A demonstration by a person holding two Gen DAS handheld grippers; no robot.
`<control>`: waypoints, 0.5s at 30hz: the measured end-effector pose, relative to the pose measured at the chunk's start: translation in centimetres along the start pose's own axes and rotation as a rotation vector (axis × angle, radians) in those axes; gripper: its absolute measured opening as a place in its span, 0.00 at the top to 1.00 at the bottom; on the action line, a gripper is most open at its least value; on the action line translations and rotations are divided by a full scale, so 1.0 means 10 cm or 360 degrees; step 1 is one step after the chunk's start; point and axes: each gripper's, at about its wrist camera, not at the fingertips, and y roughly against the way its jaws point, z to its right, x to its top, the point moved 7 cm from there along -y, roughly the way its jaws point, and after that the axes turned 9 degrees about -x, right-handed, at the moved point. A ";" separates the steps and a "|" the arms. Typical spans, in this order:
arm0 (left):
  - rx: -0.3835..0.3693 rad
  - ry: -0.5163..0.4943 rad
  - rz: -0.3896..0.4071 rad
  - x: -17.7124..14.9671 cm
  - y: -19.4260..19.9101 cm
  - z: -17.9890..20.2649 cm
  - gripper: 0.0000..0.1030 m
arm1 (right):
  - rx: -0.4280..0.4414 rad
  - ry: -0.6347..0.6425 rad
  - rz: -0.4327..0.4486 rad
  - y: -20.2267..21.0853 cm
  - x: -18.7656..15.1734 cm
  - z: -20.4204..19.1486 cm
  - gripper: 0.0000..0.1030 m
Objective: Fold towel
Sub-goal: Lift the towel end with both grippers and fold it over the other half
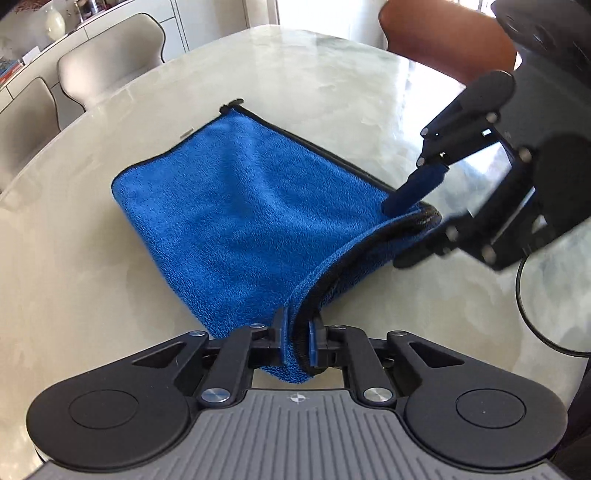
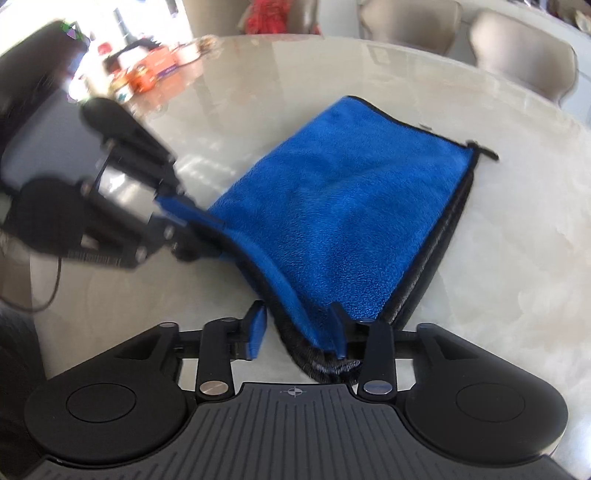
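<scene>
One blue towel [image 1: 236,206], one pale table [image 1: 332,85], two grippers [image 1: 297,338] [image 2: 297,334], three beige chairs [image 1: 107,62], one brown chair [image 1: 443,33].

Towel [image 1: 236,206] on table [image 1: 332,85]; chairs [image 1: 110,62] behind table; near towel edge between both hand-held grippers.

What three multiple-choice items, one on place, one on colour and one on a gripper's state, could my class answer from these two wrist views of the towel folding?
1. Where does the towel lie?
A. on a chair
B. on the pale table
C. on the floor

2. What colour is the towel's upper face?
A. red
B. green
C. blue

3. How is the left gripper?
A. shut on the towel's near corner
B. open above the table
C. holding a cup

Key:
1 B, pale tabletop shows all round it.
2 C, its pile is blue with a black hem.
3 A, both pads pinch the edge.
</scene>
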 end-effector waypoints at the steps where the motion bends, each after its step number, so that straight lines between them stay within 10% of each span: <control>1: -0.0003 0.0008 0.0003 0.01 0.00 0.00 0.92 | -0.0021 0.0094 0.0028 0.02 0.00 -0.06 0.49; 7: -0.0012 -0.0021 0.0005 0.04 0.07 -0.02 0.91 | -0.0276 0.0714 0.0124 0.01 -0.13 -0.35 0.48; 13: -0.0033 -0.0096 -0.0026 0.05 0.11 -0.04 0.87 | -0.0167 0.0495 0.0060 0.04 -0.06 -0.15 0.89; 15: -0.0039 -0.0119 -0.0023 0.06 0.12 -0.02 0.87 | -0.0136 0.0394 0.0049 0.06 -0.02 -0.08 0.89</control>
